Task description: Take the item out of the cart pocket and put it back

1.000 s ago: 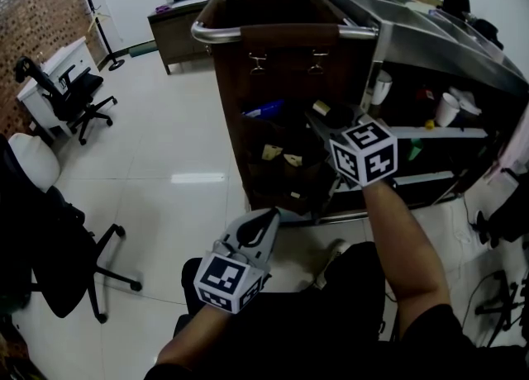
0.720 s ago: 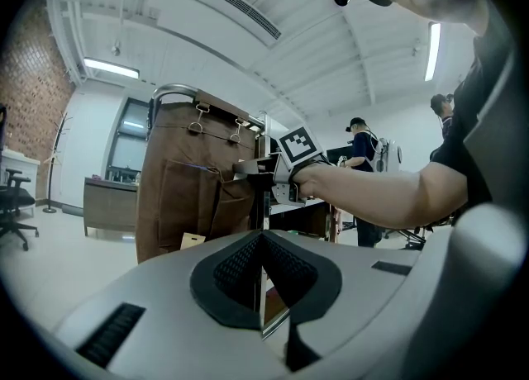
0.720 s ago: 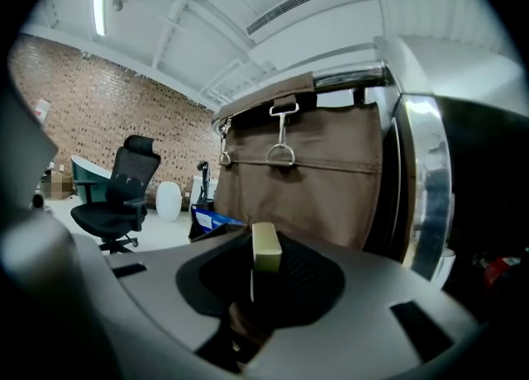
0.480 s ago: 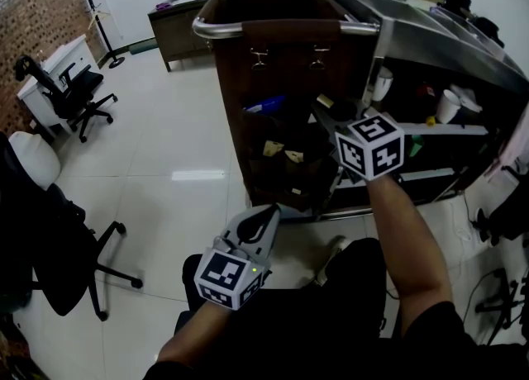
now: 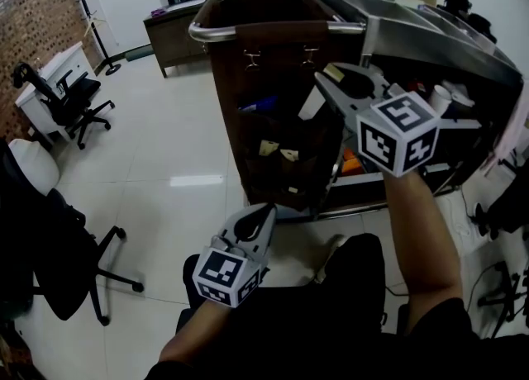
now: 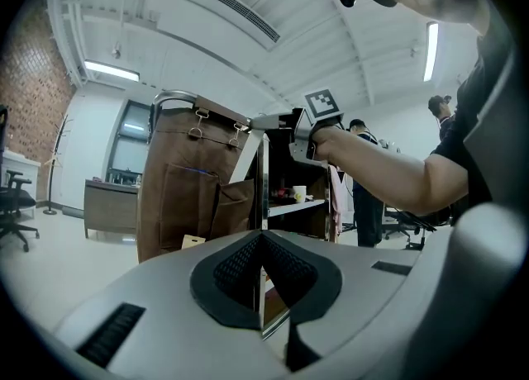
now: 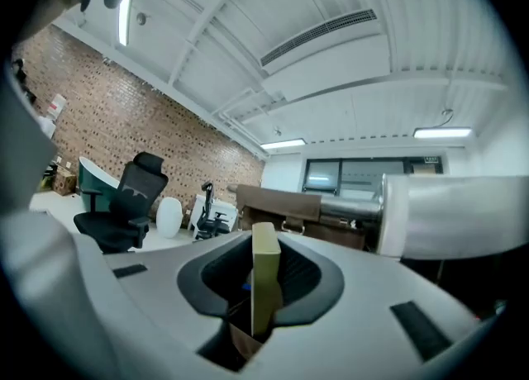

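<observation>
Item [image 7: 264,275], thin and yellowish, pinched edge-on in right gripper [image 5: 326,81], held above cart pocket [image 5: 277,151]; left gripper [image 5: 263,217] closed, empty. Align edge with pocket mouth, lower straight, release only once seated.

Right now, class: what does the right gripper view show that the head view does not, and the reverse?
Right gripper view only: the flat yellowish item edge-on, clamped in the right gripper; ceiling lights. Head view only: the left gripper, held low; cards in the cart pockets. Both: the brown cart, its metal rail, the brick wall.
</observation>
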